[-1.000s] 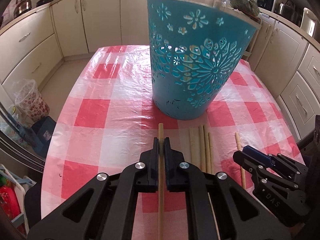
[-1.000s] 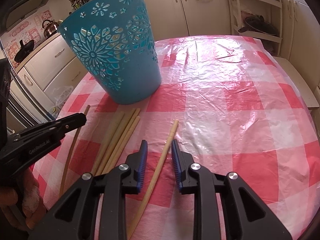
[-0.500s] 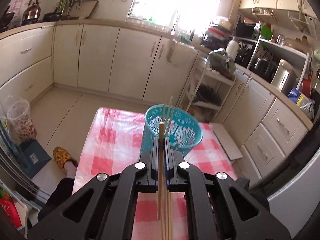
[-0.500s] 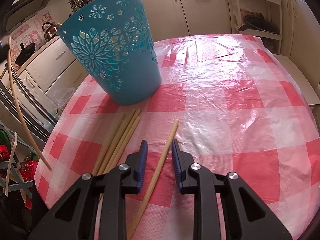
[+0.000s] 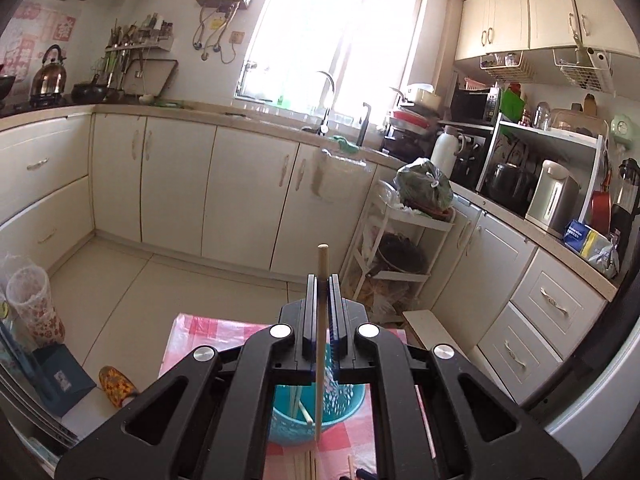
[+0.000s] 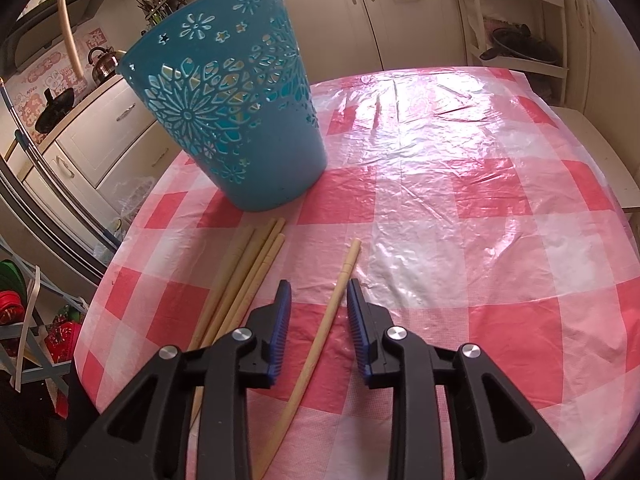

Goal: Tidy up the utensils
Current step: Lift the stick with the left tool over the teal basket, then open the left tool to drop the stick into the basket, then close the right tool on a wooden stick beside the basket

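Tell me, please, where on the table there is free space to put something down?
The tablecloth is bare right of the blue basket and beyond the single chopstick. It is crowded in front of the basket, where the chopstick bundle lies.

Cream cabinets (image 5: 248,184) line the walls under a bright window (image 5: 336,28) (sunlit); pale tiled floor (image 5: 160,284).

Glossy plastic tablecloth (image 6: 460,184), matt wooden chopsticks (image 6: 240,276), smooth plastic basket (image 6: 240,120).
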Motion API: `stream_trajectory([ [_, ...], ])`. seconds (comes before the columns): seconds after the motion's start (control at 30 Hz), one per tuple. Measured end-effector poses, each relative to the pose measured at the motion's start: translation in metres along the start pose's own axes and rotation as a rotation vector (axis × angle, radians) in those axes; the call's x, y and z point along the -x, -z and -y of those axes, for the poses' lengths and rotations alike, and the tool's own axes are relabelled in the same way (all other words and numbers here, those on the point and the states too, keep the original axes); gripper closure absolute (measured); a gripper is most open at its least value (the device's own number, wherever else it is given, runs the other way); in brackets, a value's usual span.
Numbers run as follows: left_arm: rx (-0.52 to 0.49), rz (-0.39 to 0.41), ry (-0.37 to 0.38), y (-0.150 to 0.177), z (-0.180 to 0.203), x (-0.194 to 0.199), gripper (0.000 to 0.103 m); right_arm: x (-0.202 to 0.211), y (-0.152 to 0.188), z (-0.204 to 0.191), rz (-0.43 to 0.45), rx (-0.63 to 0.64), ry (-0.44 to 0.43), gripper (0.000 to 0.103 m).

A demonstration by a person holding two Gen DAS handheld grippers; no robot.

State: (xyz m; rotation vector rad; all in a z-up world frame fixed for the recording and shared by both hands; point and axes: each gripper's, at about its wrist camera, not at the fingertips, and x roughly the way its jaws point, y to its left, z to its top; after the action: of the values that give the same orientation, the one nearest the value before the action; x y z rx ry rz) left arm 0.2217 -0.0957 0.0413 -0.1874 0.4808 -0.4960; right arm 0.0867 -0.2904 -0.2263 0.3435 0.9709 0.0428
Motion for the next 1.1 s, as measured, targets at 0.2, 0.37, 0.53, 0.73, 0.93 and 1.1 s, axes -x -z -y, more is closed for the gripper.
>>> stream_trajectory([
  [0.2,-0.059,0.109,-0.085,-0.012,0.007,-0.030,0.098,0.000,0.000,0.000,0.000,-0.001,-0.004,0.073],
  [0.37,-0.117,0.006,-0.166,0.028,0.005,-0.089,0.098,0.000,0.000,0.000,0.000,-0.001,-0.006,0.072],
  [0.53,-0.116,-0.148,-0.212,0.072,-0.009,-0.120,0.098,0.000,0.000,0.000,0.000,-0.002,-0.003,0.072],
  [0.73,-0.067,-0.153,-0.243,0.104,-0.036,-0.083,0.054,0.001,0.001,-0.003,0.004,0.005,0.021,0.072],
  [0.93,0.021,-0.214,-0.289,0.140,-0.083,-0.052,0.044,-0.004,-0.001,-0.018,-0.001,0.056,0.137,0.072],
  [1.1,0.091,-0.291,-0.338,0.189,-0.115,-0.051,0.037,-0.010,0.000,-0.036,-0.011,0.125,0.220,0.072],
])
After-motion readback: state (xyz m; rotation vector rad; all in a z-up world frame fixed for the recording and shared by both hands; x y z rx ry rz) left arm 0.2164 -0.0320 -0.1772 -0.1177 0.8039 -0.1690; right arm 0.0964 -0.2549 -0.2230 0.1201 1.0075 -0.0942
